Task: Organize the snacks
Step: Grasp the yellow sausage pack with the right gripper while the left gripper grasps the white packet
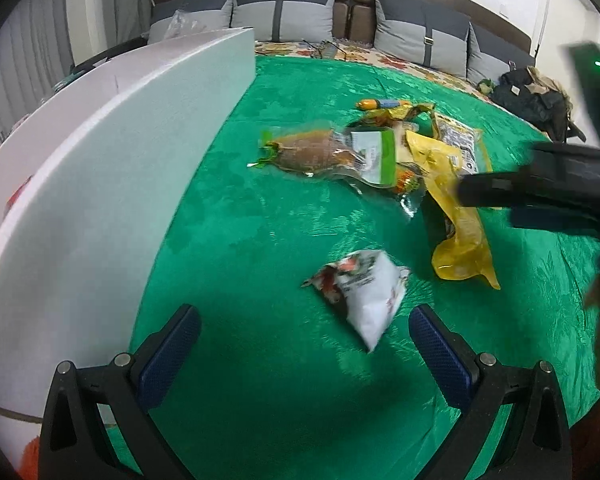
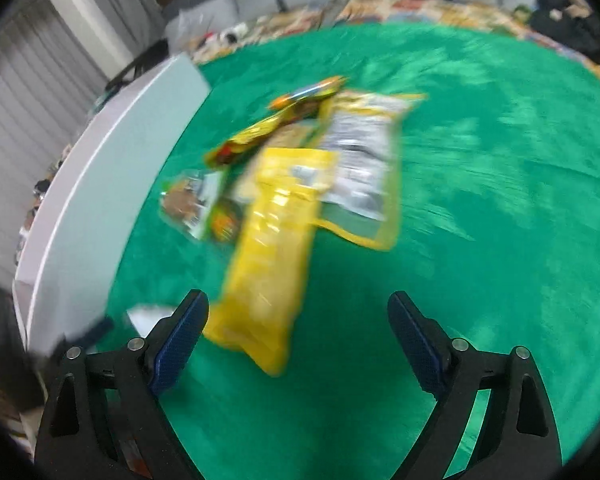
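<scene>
While both tongs, left gripper (image 1: 305,354) and right gripper (image 2: 298,344), are gaping wide and empty, we are judging the yellow packet (image 2: 269,248) nearest, best pinched across its narrow width.

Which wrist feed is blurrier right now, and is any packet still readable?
Right wrist view: heavy motion smear, the yellow packet and its label unreadable. Left wrist view: sharper, mild blur on the white packet; fisheye bends the white box wall; glare sheens the green cloth.
</scene>
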The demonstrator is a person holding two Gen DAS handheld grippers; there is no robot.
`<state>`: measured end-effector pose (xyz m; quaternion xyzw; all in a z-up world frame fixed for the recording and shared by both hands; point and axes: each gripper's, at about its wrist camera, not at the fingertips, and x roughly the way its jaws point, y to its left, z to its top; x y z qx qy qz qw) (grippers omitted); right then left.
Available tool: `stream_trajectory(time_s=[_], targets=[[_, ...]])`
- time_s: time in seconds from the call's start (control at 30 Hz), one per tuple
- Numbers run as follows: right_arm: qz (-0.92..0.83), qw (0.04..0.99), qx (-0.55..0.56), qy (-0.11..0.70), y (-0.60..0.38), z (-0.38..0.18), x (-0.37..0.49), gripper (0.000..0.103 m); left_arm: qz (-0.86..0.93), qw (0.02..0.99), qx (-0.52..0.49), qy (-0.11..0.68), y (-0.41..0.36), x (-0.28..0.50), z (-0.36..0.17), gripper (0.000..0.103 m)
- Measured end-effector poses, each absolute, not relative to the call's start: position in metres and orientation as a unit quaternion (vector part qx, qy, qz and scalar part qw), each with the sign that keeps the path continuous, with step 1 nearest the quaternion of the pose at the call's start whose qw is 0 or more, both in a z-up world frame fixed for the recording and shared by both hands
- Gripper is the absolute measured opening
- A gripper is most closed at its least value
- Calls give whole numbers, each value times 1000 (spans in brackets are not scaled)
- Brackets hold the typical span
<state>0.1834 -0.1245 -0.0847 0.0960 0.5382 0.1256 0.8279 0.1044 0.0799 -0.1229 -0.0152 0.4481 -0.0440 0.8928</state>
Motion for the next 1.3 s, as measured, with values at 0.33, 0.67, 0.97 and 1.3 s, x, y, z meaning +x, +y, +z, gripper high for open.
stream_trajectory(time_s=[0.33, 0.67, 0.97, 1.3], targets=[[90, 816, 3, 571, -89, -106, 202, 70, -55, 895, -21, 442, 85, 102, -120, 102], [121, 819, 6, 560, -135, -98, 157, 48, -62, 893, -15, 445, 75, 102, -123, 102], [66, 850, 50, 521, -205, -103, 87, 48, -69, 889, -38, 452, 75, 105, -129, 102], [38, 875, 57, 480, -234, -103, 67, 50, -83, 888, -53, 449, 73, 107, -128, 102]])
